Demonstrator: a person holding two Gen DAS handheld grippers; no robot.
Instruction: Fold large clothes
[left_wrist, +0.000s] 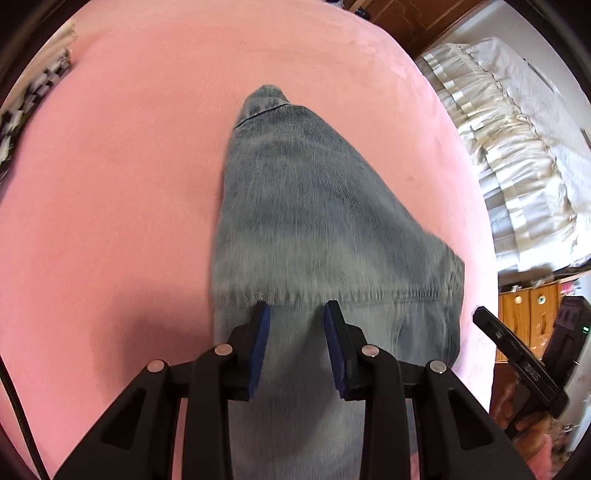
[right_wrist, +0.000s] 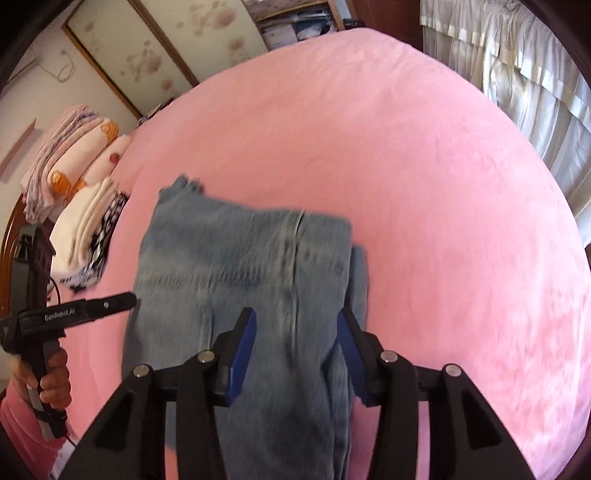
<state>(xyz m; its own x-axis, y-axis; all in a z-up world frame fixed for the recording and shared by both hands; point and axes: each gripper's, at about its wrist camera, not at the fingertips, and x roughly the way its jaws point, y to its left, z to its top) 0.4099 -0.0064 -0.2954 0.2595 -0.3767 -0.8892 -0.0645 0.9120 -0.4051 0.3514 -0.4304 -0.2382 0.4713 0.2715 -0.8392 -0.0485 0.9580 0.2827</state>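
— What does the left camera show?
— The jeans (left_wrist: 317, 206) lie on the pink bed cover (left_wrist: 110, 166), one leg folded over. The left gripper (left_wrist: 297, 310) hangs over them, fingers a narrow gap apart, nothing between them. Ruffled bedding (left_wrist: 517, 147) is heaped to the right.

— And the right one?
— The same jeans (right_wrist: 240, 258), folded, on the cover (right_wrist: 443, 184). The right gripper (right_wrist: 297, 317) hovers above, fingers parted, empty. A hand (right_wrist: 55, 380) grips the other tool by its handle. Folded laundry (right_wrist: 74, 184) is stacked to the left.

Pink bed (right_wrist: 424, 177) bare and open beyond jeans (right_wrist: 251, 258), folded linens (right_wrist: 85, 229) crowding its left edge
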